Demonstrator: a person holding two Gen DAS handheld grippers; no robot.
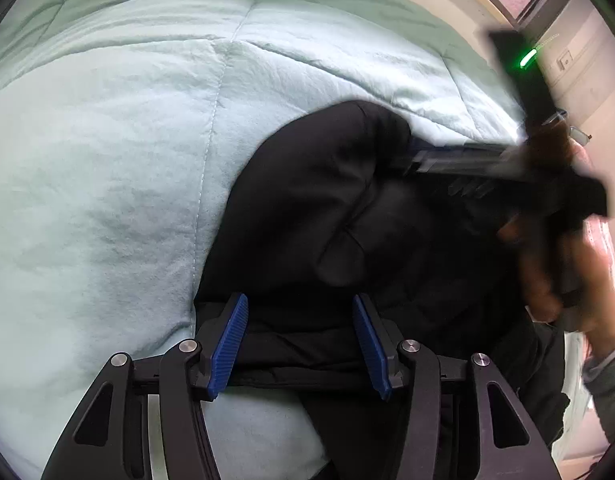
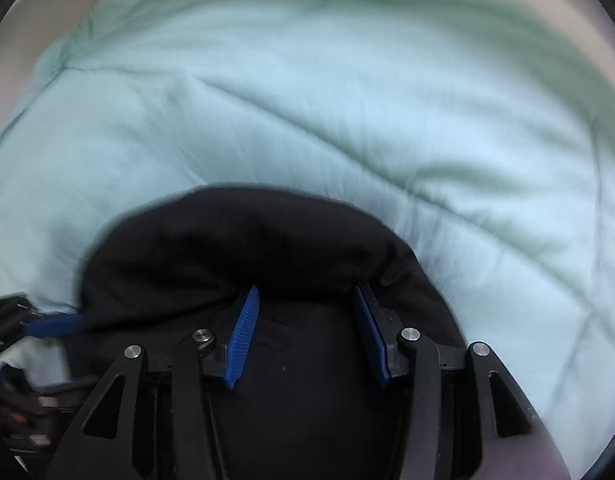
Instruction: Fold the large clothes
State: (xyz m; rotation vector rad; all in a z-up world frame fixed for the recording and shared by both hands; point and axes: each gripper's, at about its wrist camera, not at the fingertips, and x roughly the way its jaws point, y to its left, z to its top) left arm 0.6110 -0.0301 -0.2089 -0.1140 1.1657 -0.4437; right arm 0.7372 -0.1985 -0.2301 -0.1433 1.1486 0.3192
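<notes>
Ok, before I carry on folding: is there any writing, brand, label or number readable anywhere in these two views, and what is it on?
No readable text in either view.
Black padded garment: no label or logo shows.
Pale mint-green quilted bed cover: plain, stitching only.
Small grey wall fitting at upper right of the left wrist view: carries a mark, too small to read.
Green light strip on the black device: a light, no characters.

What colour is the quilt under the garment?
Pale mint green, plain with stitched quilting lines; the quilt shows sharpest in the left wrist view, under the black garment.
</notes>
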